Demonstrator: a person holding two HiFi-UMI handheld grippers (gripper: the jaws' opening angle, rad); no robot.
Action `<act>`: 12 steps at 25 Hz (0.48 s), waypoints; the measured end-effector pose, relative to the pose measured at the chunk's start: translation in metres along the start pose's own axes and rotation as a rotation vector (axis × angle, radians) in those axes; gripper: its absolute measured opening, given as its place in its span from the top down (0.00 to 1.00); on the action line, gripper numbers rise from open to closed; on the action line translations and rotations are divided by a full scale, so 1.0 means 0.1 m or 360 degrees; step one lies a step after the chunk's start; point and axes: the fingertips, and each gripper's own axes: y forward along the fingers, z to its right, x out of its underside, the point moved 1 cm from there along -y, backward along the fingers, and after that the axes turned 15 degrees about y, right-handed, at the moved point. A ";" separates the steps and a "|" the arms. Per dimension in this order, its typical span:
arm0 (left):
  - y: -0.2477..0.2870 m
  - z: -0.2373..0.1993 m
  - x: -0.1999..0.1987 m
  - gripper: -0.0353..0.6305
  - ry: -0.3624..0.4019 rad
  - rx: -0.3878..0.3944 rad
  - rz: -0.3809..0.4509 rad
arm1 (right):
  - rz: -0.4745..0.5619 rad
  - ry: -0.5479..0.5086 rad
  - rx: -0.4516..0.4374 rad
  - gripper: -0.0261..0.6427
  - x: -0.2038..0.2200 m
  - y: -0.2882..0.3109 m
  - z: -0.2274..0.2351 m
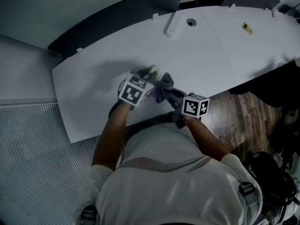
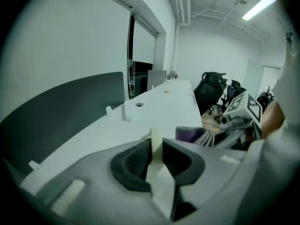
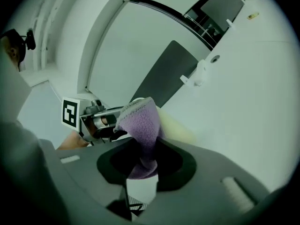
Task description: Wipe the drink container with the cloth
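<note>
Our right gripper (image 3: 140, 161) clenches the purple cloth (image 3: 139, 123), with the pale drink container (image 3: 174, 125) just beside it at three o'clock. Our left gripper (image 2: 157, 156), at ten o'clock of the right in the head view, pinches that container over the white table (image 1: 220, 46).

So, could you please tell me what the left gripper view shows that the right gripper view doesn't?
Only the left gripper view: black office chairs and the jaws of the left gripper shut on a thin edge of the pale cream drink container. Only the right gripper view: the jaws of the right gripper shut on the purple fleece cloth. Both: that cloth, the container, the white desk and its dark grey partition panel.
</note>
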 end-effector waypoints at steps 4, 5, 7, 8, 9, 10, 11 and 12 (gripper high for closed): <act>0.02 0.01 0.00 0.85 0.0001 0.0000 -0.0003 | -0.0030 -0.0176 0.0035 0.82 -0.12 0.10 -0.03; 0.02 0.01 0.00 0.85 0.0002 0.0001 -0.0004 | -0.0050 -0.0227 0.0058 0.82 -0.14 0.13 -0.02; 0.03 0.01 0.00 0.85 0.0008 -0.0001 -0.0003 | -0.0094 -0.0332 0.0096 0.81 -0.15 0.19 -0.01; 0.03 0.00 0.00 0.85 0.0011 -0.0004 -0.0002 | -0.0117 -0.0387 0.0112 0.81 -0.15 0.21 0.00; 0.04 0.00 0.00 0.85 0.0011 -0.0006 -0.0003 | -0.0139 -0.0442 0.0129 0.81 -0.15 0.24 0.00; 0.04 0.00 0.00 0.85 0.0013 -0.0008 -0.0004 | -0.0159 -0.0496 0.0150 0.81 -0.15 0.27 0.02; 0.04 0.00 0.00 0.85 0.0015 -0.0010 -0.0001 | -0.0178 -0.0544 0.0173 0.81 -0.15 0.30 0.04; 0.05 -0.01 0.00 0.85 0.0018 -0.0013 0.0006 | -0.0196 -0.0579 0.0195 0.81 -0.15 0.33 0.06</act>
